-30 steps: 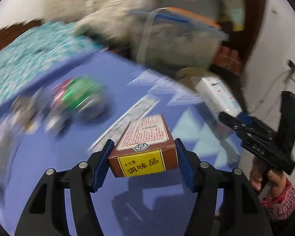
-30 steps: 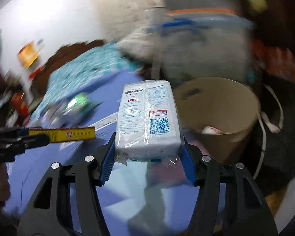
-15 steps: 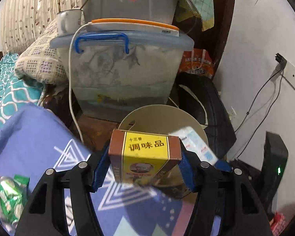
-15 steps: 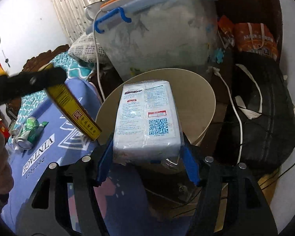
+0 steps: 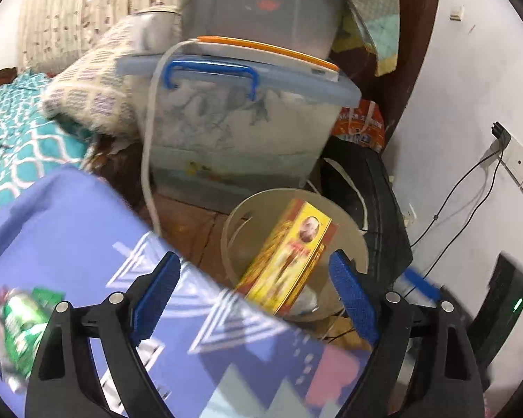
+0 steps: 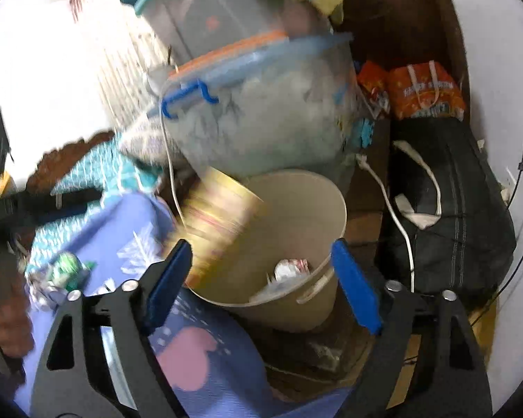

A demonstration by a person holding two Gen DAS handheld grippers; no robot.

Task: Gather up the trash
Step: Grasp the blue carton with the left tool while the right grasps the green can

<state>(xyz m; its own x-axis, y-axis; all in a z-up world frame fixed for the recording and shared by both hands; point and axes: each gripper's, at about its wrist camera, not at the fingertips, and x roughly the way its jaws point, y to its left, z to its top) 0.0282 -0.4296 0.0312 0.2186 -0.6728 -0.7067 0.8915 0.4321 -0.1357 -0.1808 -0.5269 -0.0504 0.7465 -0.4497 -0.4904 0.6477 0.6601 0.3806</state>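
1. Left wrist view: motion blur smears the green can [image 5: 21, 327] on the purple mat [image 5: 69, 244]; the right gripper [image 5: 420, 284] is only a blue streak at the lower right, so its state cannot be told there.
2. Right wrist view: the yellow box [image 6: 216, 223] is a blurred smear at the beige bin [image 6: 296, 205] rim; scraps at the bin's bottom are hard to make out.
3. One yellow box [image 5: 291, 256], tilted, hangs over the one bin [image 5: 352, 240], ahead of the left gripper [image 5: 254, 299] jaws, touching neither.
4. Both pairs of jaws stand wide apart, holding nothing; the right gripper [image 6: 261, 285] frames the bin.
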